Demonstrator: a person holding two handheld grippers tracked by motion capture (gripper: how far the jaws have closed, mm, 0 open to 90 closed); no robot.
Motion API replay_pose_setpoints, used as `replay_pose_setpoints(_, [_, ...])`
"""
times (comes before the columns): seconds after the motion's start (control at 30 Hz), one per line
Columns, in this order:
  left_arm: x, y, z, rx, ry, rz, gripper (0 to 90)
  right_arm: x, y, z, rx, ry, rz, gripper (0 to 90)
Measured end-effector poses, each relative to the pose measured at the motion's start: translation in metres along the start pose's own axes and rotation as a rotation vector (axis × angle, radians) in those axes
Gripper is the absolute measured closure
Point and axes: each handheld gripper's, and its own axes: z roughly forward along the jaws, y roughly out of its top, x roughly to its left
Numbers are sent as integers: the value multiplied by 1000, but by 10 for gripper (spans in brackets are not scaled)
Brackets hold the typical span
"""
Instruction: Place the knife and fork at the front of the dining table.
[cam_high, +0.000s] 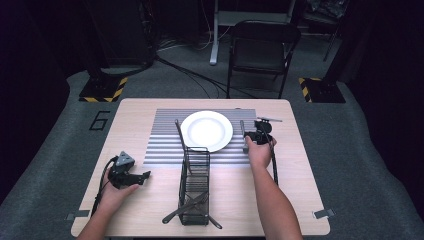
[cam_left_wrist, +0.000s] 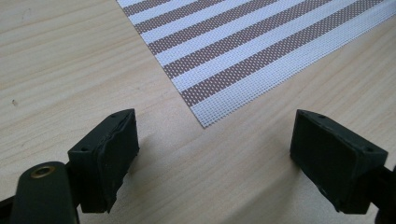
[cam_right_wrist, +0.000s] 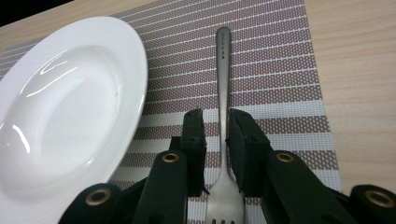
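I take the white plate (cam_high: 206, 130) as my landmark; it sits on the striped placemat (cam_high: 165, 150) toward the far middle of the worktop (cam_high: 135, 110). Just to the right of the plate, my right gripper (cam_right_wrist: 215, 140) has its jaws drawn narrow on either side of a fork (cam_right_wrist: 223, 74). In the right gripper view the fork's neck runs between the two pads, the handle pointing away over the mat alongside the plate's rim without touching it, the tines at the near edge of the frame. The pads sit tight against the metal, so I read it as gripped. The fork lies flat or nearly flat on the mat; I cannot tell whether it is lifted clear.

My left gripper (cam_high: 131, 176) is well to the near left of the plate, off the mat, resting low over bare wood. Its jaws stand wide apart with nothing between them, and the left gripper view looks across the wood at the mat's near corner (cam_left_wrist: 205, 122).

Directly on the near side of the plate stands a black wire cutlery caddy (cam_high: 194, 185), its far end touching or just overlapping the plate's rim in the high view. Utensils (cam_high: 186, 208) lie crossed in its near end.
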Motion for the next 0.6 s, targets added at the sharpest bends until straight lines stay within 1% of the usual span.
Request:
replay_pose_setpoints(0.13, [0, 0, 0, -3, -1, -6, 153, 1, -3, -16, -16, -3, -44, 756])
replay_pose_setpoints(0.2, [0, 0, 0, -5, 1, -3, 154, 0, -5, -25, -17, -4, -82, 733])
replay_pose_setpoints(0.23, [0, 0, 0, -5, 2, -3, 155, -1, -7, -29, -23, 3, -103, 717])
replay_pose_setpoints(0.27, [-1, 0, 0, -5, 2, -6, 157, -1, -9, -32, -26, 7, -111, 705])
replay_pose_setpoints(0.3, [-1, 0, 0, -7, 2, -6, 158, -1, -12, -37, -30, 4, -127, 689])
replay_pose_setpoints(0.33, [-1, 0, 0, -8, 1, -7, 159, -1, -13, -39, -21, -4, -143, 682])
replay_pose_setpoints(0.37, [0, 0, 0, -8, 3, -5, 163, -1, -16, -43, -31, -1, -161, 675])
replay_pose_setpoints(0.4, [-1, 0, 0, -8, 2, -9, 170, -1, -18, -46, -36, 8, -157, 663])
replay_pose_setpoints(0.43, [0, -1, 0, -9, 2, -8, 177, -1, -19, -49, -42, 17, -172, 645])
replay_pose_setpoints(0.47, [0, 0, -1, -9, 1, -5, 182, -1, -21, -53, -41, 25, -172, 627])
replay_pose_setpoints(0.5, [-1, -1, -1, -10, 0, -6, 184, 0, -23, -57, -36, 37, -185, 614])
replay_pose_setpoints(0.53, [0, -1, -1, -12, -1, -5, 195, 0, -25, -61, -38, 38, -213, 609])
replay_pose_setpoints(0.57, [-1, -1, -1, -15, -2, -7, 206, 0, -27, -65, -41, 33, -228, 605])
replay_pose_setpoints(0.6, [-1, -1, -1, -20, -1, -8, 215, 0, -29, -69, -48, 31, -253, 599])
